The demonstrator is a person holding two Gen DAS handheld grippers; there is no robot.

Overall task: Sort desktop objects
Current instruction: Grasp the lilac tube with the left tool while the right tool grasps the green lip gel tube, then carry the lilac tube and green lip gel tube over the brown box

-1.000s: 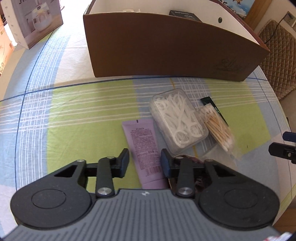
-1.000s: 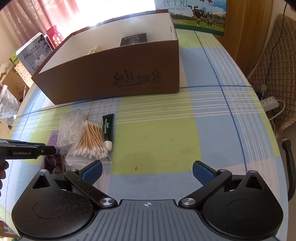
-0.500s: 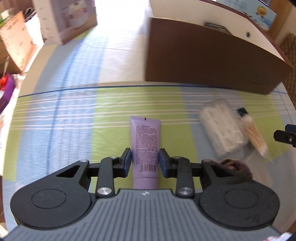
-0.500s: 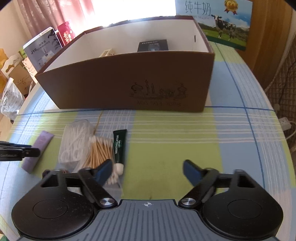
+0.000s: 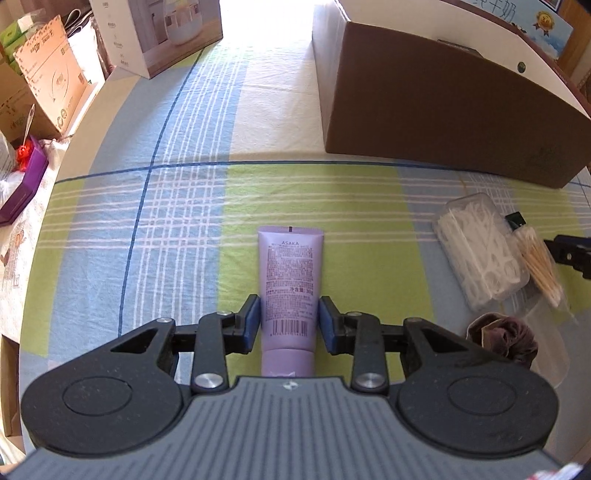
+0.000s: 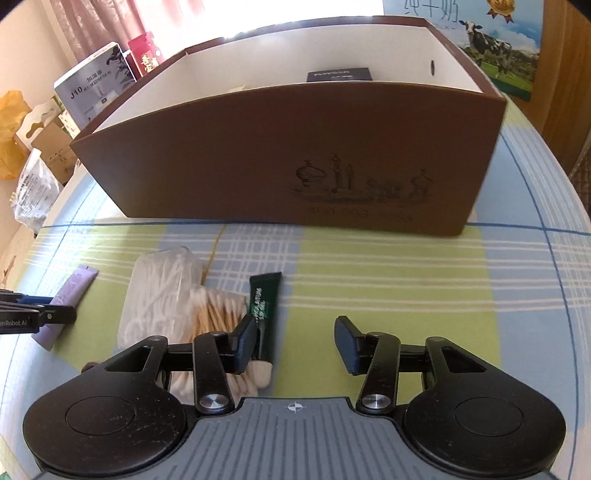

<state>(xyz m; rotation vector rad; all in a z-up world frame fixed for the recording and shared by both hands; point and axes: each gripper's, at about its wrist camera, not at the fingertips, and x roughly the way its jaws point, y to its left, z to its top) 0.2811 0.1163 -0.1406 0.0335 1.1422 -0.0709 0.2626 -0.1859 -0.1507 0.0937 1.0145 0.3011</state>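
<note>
A purple tube [image 5: 290,280] lies flat on the checked cloth, cap end toward me. My left gripper [image 5: 290,323] is open around its lower half, with a blue pad close against each side. My right gripper [image 6: 295,345] stands open wide just above the cloth. Its left finger is beside a dark green tube [image 6: 264,306] and a bundle of cotton swabs [image 6: 218,314]. A clear box of floss picks [image 6: 159,291] lies left of the swabs. The brown storage box [image 6: 258,166] stands behind, with a black item [image 6: 338,75] inside.
A dark scrunchie [image 5: 502,336] sits near my left gripper's right side. White cartons [image 5: 166,29] and a cardboard box [image 5: 48,81] stand at the far left, past the table's rounded edge. A milk carton [image 6: 498,55] stands behind the brown box.
My left gripper has swung left and slid forward, so the purple tube now lies between its pads. My right gripper has moved closer to the green tube and the brown box.
</note>
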